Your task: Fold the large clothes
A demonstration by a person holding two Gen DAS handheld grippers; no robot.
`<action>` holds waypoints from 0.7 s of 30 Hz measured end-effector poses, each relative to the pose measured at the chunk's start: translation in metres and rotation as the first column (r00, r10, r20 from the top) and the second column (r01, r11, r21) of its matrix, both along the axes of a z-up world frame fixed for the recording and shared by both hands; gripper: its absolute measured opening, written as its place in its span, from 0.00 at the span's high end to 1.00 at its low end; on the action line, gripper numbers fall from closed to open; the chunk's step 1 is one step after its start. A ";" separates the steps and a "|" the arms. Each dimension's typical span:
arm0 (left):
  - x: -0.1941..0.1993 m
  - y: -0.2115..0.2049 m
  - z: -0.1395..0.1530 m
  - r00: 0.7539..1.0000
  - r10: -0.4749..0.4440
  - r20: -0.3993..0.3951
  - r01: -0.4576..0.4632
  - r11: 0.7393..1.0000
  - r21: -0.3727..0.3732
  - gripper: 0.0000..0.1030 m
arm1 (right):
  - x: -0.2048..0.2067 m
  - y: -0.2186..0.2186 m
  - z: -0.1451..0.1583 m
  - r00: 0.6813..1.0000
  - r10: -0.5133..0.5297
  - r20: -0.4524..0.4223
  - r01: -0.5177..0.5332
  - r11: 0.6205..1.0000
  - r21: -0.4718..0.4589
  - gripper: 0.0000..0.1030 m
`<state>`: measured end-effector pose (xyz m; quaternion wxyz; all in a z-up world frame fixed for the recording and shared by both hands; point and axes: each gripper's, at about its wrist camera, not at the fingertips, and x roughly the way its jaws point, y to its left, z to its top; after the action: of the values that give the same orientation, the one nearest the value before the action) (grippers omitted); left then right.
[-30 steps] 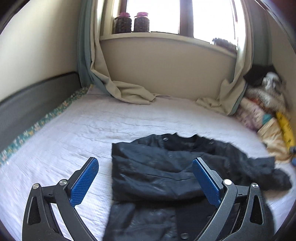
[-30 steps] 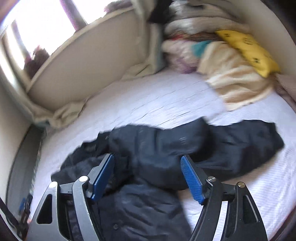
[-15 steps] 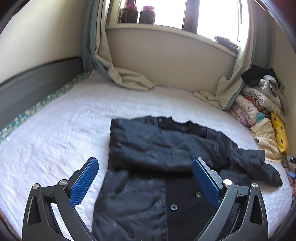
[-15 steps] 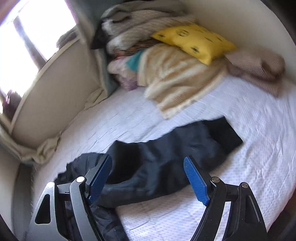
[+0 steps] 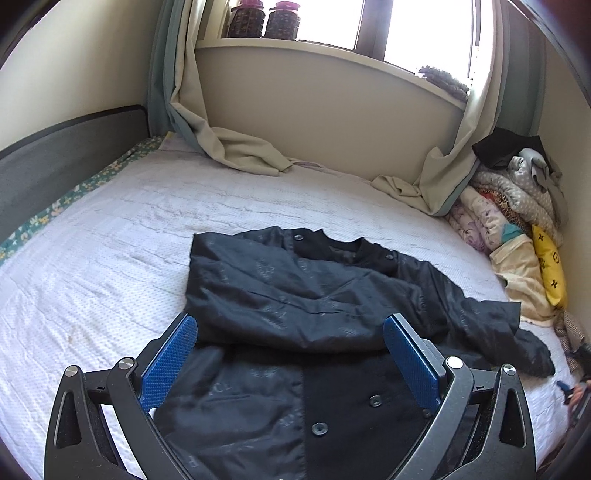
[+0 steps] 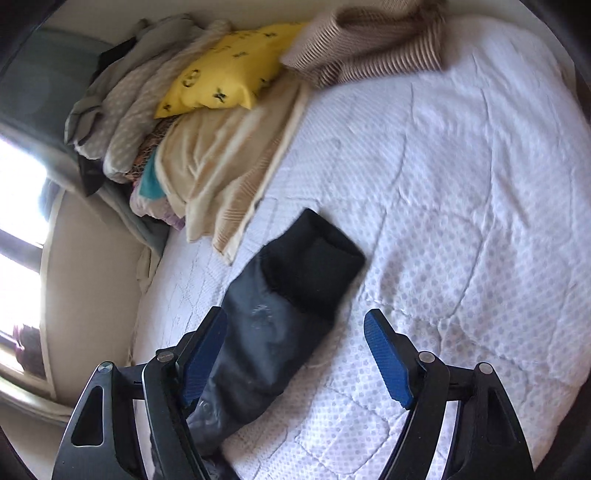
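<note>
A large black buttoned jacket (image 5: pixel 295 317) lies front-up on the white bed (image 5: pixel 110 236), one sleeve folded across its chest and the other sleeve stretched out to the right. My left gripper (image 5: pixel 290 358) is open and empty, hovering above the jacket's lower front. In the right wrist view the stretched sleeve (image 6: pixel 280 317) with its black cuff lies on the white bed (image 6: pixel 461 221). My right gripper (image 6: pixel 295 354) is open and empty above it, the sleeve lying under the left finger.
A pile of bedding with a yellow pillow (image 5: pixel 550 269) (image 6: pixel 225 74) sits at the bed's right side. Curtains (image 5: pixel 236 147) drape onto the bed below the windowsill with two jars (image 5: pixel 266 18). A dark headboard (image 5: pixel 55 158) runs along the left.
The left gripper pulled back and up, so more of the jacket shows. The right gripper swung right along the sleeve toward its cuff and the bedding pile.
</note>
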<state>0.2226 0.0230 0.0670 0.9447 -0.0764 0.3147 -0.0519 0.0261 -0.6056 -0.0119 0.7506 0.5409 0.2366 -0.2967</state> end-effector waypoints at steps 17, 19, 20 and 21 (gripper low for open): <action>0.012 -0.006 -0.003 1.000 0.010 -0.011 -0.010 1.000 -0.007 0.01 | 0.058 -0.007 -0.042 1.000 0.021 0.023 -0.022 0.999 0.044 0.38; 0.014 -0.004 -0.004 1.000 0.015 -0.014 -0.015 1.000 -0.008 0.01 | 0.060 -0.008 -0.042 1.000 0.027 -0.006 -0.027 0.999 0.027 0.59; 0.015 -0.003 -0.004 1.000 0.018 -0.016 -0.018 1.000 -0.010 0.01 | 0.059 -0.008 -0.043 1.000 0.030 -0.008 -0.030 0.999 0.028 0.62; 0.016 -0.002 -0.004 1.000 0.020 -0.018 -0.021 1.000 -0.011 0.01 | 0.058 -0.009 -0.043 0.999 0.032 -0.004 -0.032 0.999 0.033 0.66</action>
<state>0.2385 0.0213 0.0627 0.9418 -0.0855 0.3223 -0.0434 0.0845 -0.6149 -0.0549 0.7458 0.5487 0.2517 -0.2817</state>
